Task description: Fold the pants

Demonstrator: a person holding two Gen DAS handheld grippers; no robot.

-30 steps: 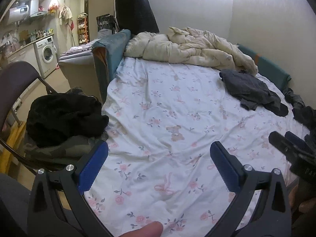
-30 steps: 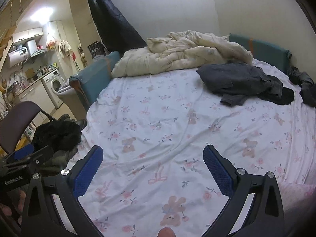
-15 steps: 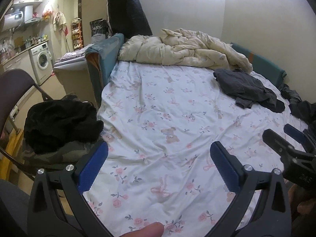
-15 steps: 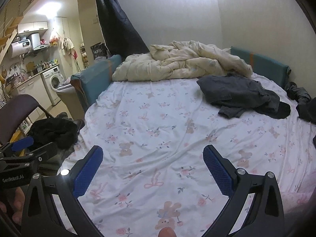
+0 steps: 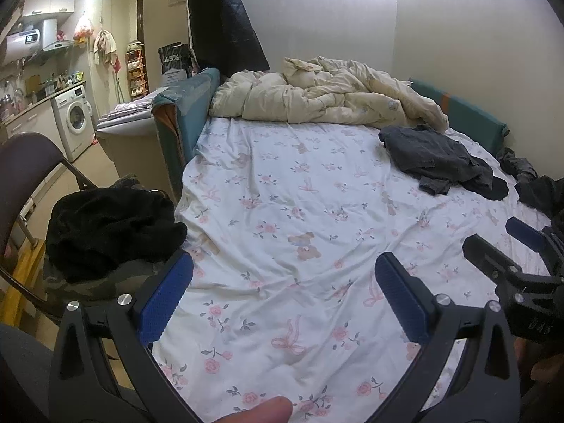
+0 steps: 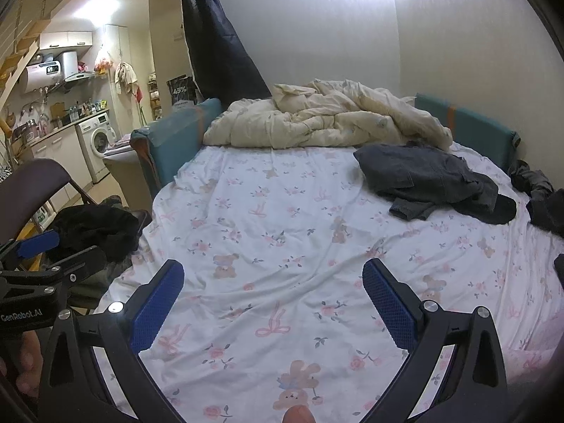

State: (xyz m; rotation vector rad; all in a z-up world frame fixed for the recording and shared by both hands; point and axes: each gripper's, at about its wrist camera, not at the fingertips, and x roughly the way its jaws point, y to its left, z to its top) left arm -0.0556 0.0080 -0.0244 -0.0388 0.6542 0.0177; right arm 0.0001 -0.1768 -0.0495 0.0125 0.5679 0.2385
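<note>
Approaching is the step in hand: neither tool has reached the garment. The left gripper (image 5: 283, 282) hangs above the near part of the floral sheet (image 5: 282, 194), jaws spread wide and holding nothing. The right gripper (image 6: 273, 289) hangs beside it in the same released condition, also empty.

The pants (image 6: 430, 179) appear to be the dark grey heap on the far right quarter of the sheet, just in front of the cream duvet (image 6: 331, 120) and well apart from both grippers. No fold has been started, judging by the crumpled state.

Orientation is only partly readable. The heap's long axis runs roughly from the duvet side toward the near right. A cuff-like end (image 6: 405, 209) points toward the near edge of the bed. The waistband cannot be identified.

The next move likely calls for carrying both grippers forward and to the right, then closing each on a separate edge of the cloth and drawing it flat onto the open sheet. Other dark garments (image 6: 543, 194) lie at the right edge and should not be taken by mistake.
</note>
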